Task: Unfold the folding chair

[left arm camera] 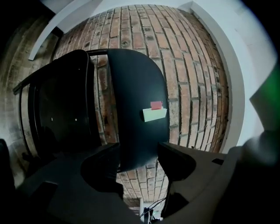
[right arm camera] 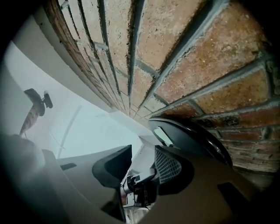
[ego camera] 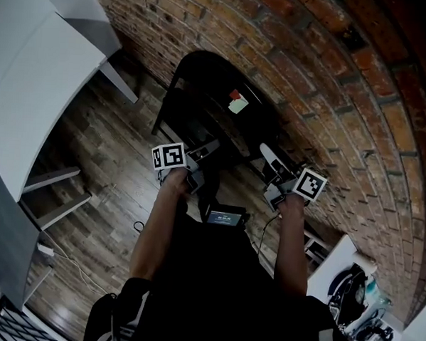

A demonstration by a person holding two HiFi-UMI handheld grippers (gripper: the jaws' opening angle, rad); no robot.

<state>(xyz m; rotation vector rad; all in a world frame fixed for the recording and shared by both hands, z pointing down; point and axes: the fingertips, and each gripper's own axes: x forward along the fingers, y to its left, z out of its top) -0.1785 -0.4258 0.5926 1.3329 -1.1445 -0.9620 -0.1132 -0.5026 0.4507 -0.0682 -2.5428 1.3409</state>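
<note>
I see the black folding chair [ego camera: 215,95] in the upper middle of the head view. It stands on the dark plank floor [ego camera: 107,146], close against the red brick wall [ego camera: 331,94]. How far it is already opened I cannot tell. The step in hand, as I judge it, is taking hold of the dark panel that carries the red-and-pale sticker [left arm camera: 154,110], so it can swing away from the frame.

The left tongs [left arm camera: 138,158] stand wide apart. The panel's rounded edge sits in the gap between them, and neither pad presses on it. To do this well I would push deeper so the pads meet flat panel rather than curved rim. Then I would close firmly and pull in an arc about the hinge. A straight pull could drag the whole chair along the wall.

The right tongs [right arm camera: 142,162] are also apart and hold nothing. The chair's curved black edge lies just beside one jaw, at the centre right of that view. I would use them to steady the frame.

The left forearm [ego camera: 160,220] and the right forearm [ego camera: 291,241] reach forward from the bottom of the head view, nearly parallel. The tongs aim roughly level at the chair, with the right dipping slightly.
</note>
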